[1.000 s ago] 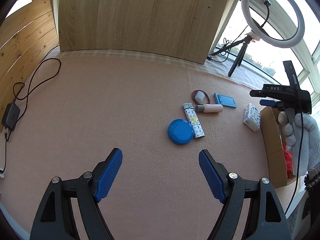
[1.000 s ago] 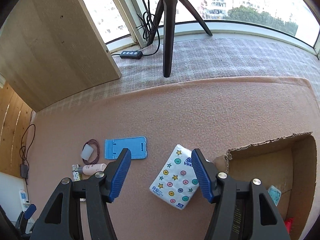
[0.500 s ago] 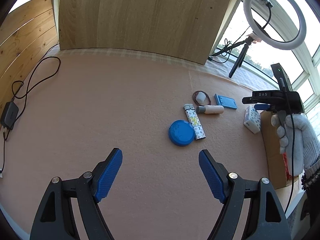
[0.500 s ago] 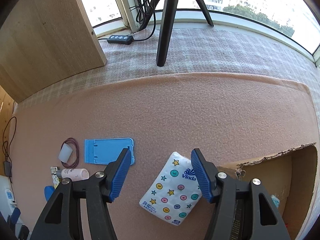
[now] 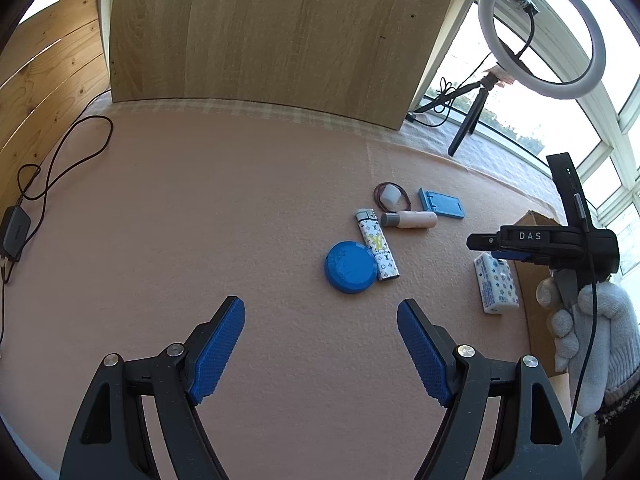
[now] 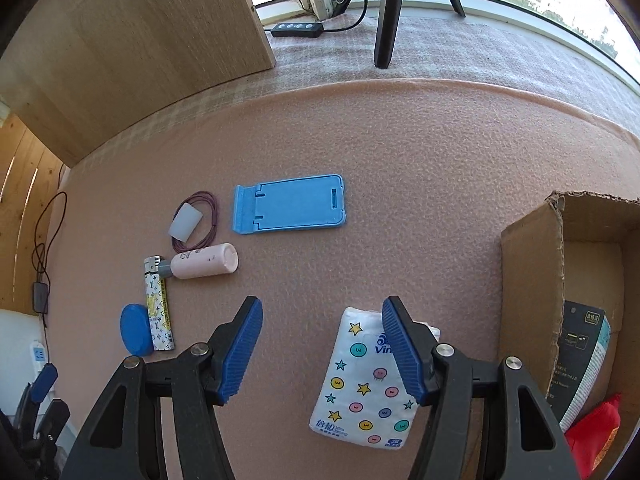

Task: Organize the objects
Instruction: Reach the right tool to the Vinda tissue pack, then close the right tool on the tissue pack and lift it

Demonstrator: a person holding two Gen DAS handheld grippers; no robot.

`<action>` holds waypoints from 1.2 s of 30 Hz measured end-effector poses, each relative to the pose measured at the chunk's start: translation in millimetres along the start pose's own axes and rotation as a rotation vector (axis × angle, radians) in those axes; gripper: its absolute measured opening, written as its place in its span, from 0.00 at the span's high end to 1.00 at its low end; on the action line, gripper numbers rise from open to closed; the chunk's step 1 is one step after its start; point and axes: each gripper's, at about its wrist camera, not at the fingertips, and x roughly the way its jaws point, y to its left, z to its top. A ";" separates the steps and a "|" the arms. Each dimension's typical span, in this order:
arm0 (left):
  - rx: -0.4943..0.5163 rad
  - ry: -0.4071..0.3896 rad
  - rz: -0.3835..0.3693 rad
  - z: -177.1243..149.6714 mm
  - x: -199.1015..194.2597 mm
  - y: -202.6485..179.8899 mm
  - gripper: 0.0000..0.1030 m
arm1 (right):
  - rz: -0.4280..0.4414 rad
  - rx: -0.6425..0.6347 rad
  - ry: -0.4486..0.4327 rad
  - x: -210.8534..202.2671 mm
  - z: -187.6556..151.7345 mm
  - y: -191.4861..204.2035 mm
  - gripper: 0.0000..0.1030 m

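My right gripper (image 6: 322, 350) is open and empty, low over the pink mat; a white tissue pack with coloured stars (image 6: 370, 380) lies partly under its right finger. Ahead lie a blue phone stand (image 6: 290, 209), a pink tube (image 6: 202, 267), a patterned lighter (image 6: 159, 310), a blue round lid (image 6: 135, 330) and a white cap inside a hair band (image 6: 185, 223). My left gripper (image 5: 321, 346) is open and empty, short of the blue lid (image 5: 351, 267). The right gripper (image 5: 494, 245) shows there above the tissue pack (image 5: 496, 284).
An open cardboard box (image 6: 532, 280) at the right holds a dark package (image 6: 580, 364) and something red (image 6: 594, 432). A wooden board (image 5: 260, 32) stands at the back. A tripod leg (image 6: 386, 12), a ring light (image 5: 540, 36) and cables (image 5: 60, 160) border the mat.
My right gripper has moved forward and left, so the tissue pack now sits under its right finger and the phone stand is nearer. The left gripper has hardly moved.
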 end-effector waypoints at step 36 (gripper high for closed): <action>0.030 0.041 -0.042 -31.5 -4.1 -7.4 0.21 | 0.128 0.056 0.073 -4.7 -114.4 -0.8 0.43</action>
